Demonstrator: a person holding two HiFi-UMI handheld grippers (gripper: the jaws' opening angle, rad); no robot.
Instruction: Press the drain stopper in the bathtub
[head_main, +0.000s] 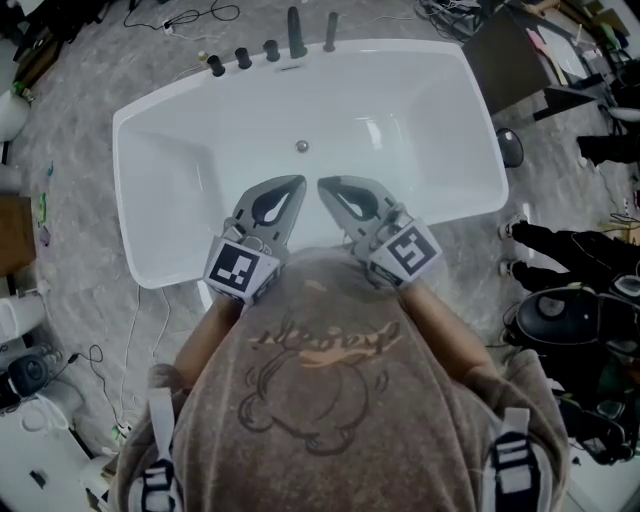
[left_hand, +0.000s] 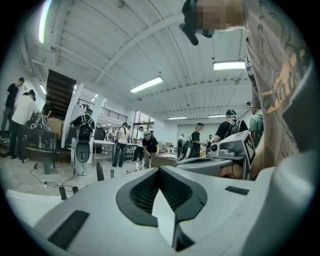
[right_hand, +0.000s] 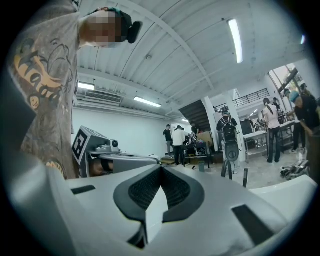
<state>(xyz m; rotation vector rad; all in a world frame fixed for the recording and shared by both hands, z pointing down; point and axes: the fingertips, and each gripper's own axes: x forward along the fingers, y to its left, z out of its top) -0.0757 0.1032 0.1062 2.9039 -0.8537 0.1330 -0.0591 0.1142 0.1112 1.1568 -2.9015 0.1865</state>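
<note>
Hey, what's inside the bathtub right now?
Only the drain stopper shows on the white floor of the bathtub, no water visible. The left gripper, right gripper and person's chest cover its near side.

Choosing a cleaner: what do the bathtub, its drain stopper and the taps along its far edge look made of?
Bathtub: glossy white, likely acrylic or enamel; light glints off it. Drain stopper: small shiny grey disc, probably metal. Taps: matte black, material unclear.

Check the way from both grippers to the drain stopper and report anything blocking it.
Nothing visible blocks it. The drain stopper sits alone on the bare white floor of the bathtub. The left gripper and right gripper, both shut and empty, hang over the tub's near side with only open space ahead.
</note>
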